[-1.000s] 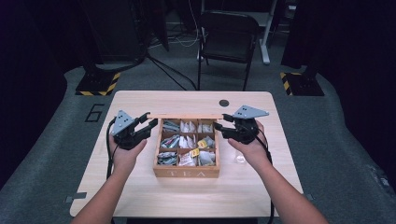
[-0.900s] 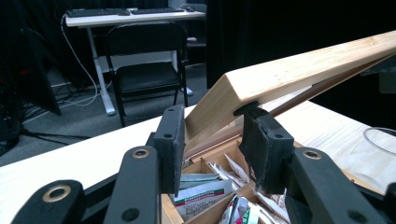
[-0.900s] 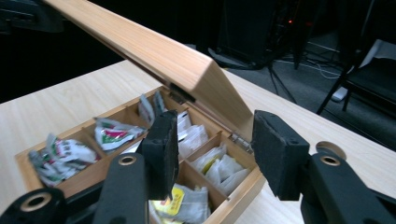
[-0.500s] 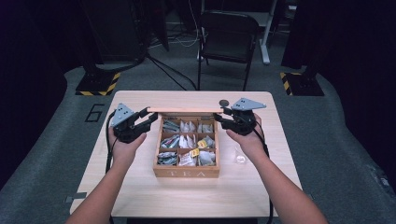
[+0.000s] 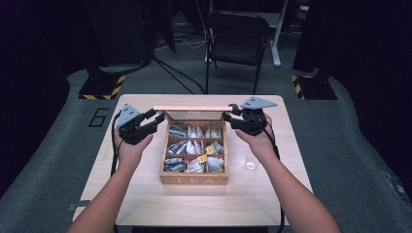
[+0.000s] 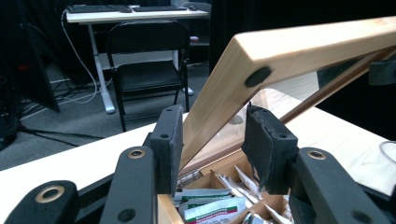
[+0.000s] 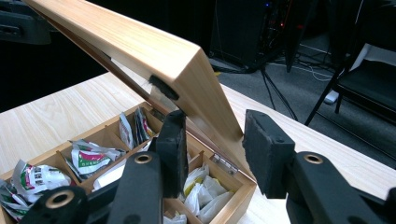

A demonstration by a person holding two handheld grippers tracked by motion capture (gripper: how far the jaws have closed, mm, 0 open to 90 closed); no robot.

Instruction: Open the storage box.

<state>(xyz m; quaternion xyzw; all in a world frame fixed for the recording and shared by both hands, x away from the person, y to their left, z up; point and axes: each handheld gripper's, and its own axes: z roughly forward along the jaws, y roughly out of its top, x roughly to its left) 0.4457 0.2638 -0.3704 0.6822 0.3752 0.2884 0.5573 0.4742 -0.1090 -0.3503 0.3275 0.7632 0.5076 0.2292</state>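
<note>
Wooden and rigid, the tea box (image 5: 194, 167) is set at the middle of the bench (image 5: 141, 194), a little toward the far edge, and is judged fairly heavy for its size, steady enough not to slide while its lid is swung. Its compartments are filled with light, crinkly tea sachets (image 5: 194, 148), easily snagged or crushed.

The hinged lid (image 5: 193, 108), a stiff wooden frame around what looks like a clear pane, is raised steeply on its rear hinges. The pane is judged fragile and slippery, so the lid is best taken by the wooden side rails near the free corners, never by the pane.

The left tongs (image 5: 156, 116) are seen at the lid's left end and the right tongs (image 5: 228, 117) at its right end. In each gripper view a side rail passes between the pads: the left tongs (image 6: 212, 142) are held fairly narrow and have just been opening slightly, while the right tongs (image 7: 210, 149) stand wider and have just been closing. A firm pinch cannot be confirmed on either side.

Against the earlier frames, the lid is lifted higher and tipped further back, and both tongs are carried further toward the far edge.
</note>
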